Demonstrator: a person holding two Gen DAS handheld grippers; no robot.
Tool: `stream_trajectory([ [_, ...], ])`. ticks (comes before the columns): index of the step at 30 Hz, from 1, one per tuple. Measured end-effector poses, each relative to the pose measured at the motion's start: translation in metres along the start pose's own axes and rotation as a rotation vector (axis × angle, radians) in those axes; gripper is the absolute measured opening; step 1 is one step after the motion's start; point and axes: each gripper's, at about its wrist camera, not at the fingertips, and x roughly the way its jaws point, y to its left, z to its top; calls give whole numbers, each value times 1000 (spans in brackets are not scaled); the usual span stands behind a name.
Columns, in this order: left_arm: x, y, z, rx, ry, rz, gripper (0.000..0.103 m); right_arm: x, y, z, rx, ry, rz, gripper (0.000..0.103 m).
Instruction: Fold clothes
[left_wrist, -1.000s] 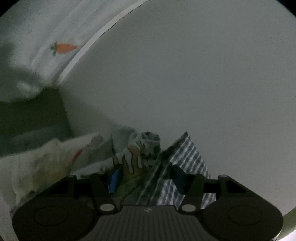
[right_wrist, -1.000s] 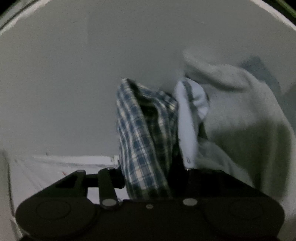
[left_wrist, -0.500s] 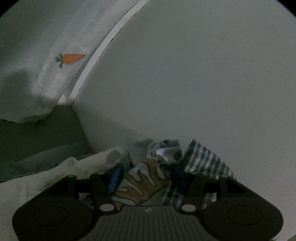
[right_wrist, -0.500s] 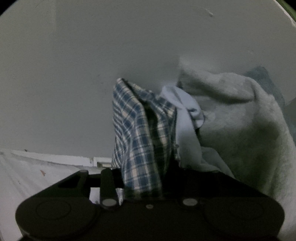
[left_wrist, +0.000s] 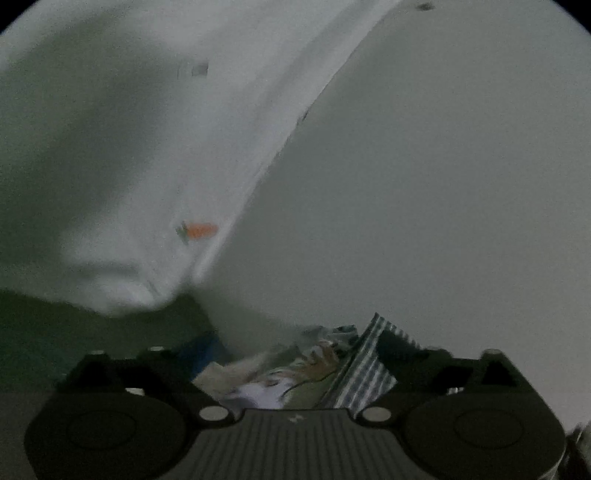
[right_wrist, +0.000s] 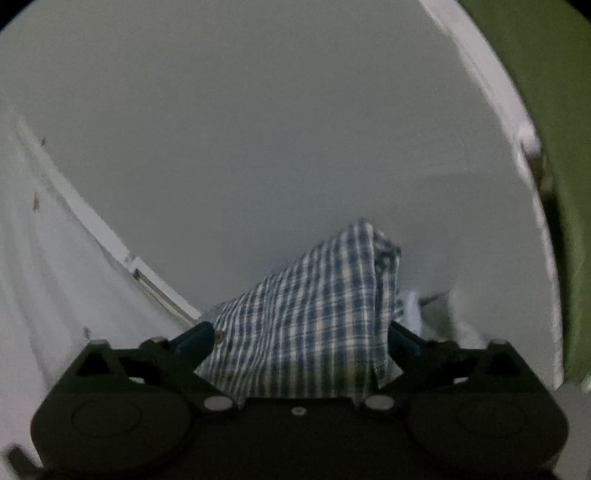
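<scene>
Surface: you work over a plain white table (right_wrist: 258, 147)
On it: you see a blue checked shirt (right_wrist: 317, 325) heaped up, with a patterned garment (left_wrist: 317, 362) beside it

Both handheld grippers are matt black, each with two round housings and two silver screw heads. The left gripper (left_wrist: 291, 354) has a ribbed centre plate; the right gripper (right_wrist: 299, 339) carries blue finger pads (right_wrist: 194, 338).

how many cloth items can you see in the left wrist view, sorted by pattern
checked blue-and-white: 1, the checked shirt
flame print: 1, the flame-print garment
white with a carrot print: 1, the carrot cloth
total: 3
Other pale folds in the blurred pile cannot be told apart.
</scene>
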Motion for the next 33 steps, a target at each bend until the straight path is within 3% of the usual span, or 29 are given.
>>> stream_trajectory([
  [3,-44,-9,-9,72,-66,53,103,3,45,-8,-142,-96,-33,103],
  [9,-122,-21,-26,110,-156,140,103,-36,54,-10,-282,-177,16,103],
  [12,-161,-20,-33,102,-188,191,103,-53,71,-18,-312,-162,82,103],
  [17,-239,-23,-49,220,-295,297,103,-77,104,-51,-380,-96,254,103],
  [20,-280,-23,-58,259,-338,394,103,-114,120,-72,-442,-80,348,103],
  [26,-383,-11,-86,242,-396,530,103,-178,172,-134,-572,-36,492,103],
  [33,-507,-4,-134,291,-429,740,103,-291,176,-212,-674,103,643,103],
])
